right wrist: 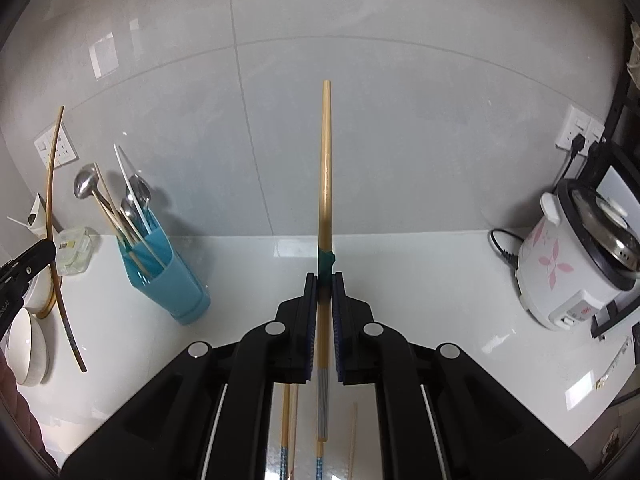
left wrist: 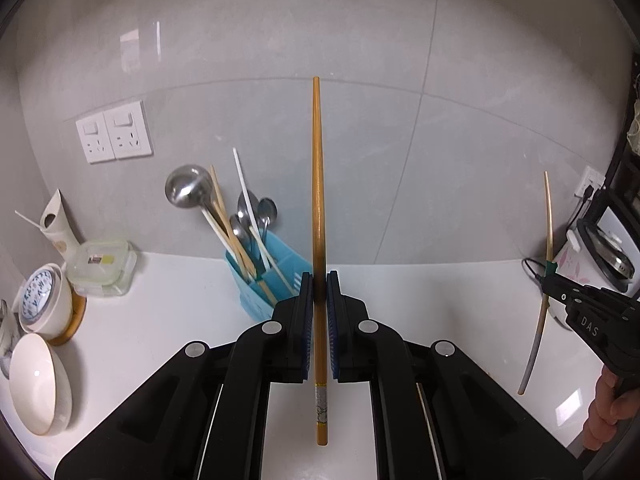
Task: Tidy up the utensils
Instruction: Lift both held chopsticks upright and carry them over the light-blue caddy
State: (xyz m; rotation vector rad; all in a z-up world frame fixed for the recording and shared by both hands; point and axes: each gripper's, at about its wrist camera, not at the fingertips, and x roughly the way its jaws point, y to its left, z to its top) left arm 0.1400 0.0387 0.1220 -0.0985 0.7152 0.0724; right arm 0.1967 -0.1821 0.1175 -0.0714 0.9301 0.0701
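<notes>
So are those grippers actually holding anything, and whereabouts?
Yes. The left gripper pinches a brown chopstick below its middle; the right gripper pinches a paler chopstick at its green band.

I hold 2 upright chopsticks, an orange-brown chopstick (left wrist: 319, 216) in my left gripper (left wrist: 319, 280) & a pale green-taped chopstick (right wrist: 325, 184) in my right gripper (right wrist: 324, 280), w/ the blue holder (left wrist: 269, 280) of spoons, ladle & chopsticks standing at the counter's back.
</notes>
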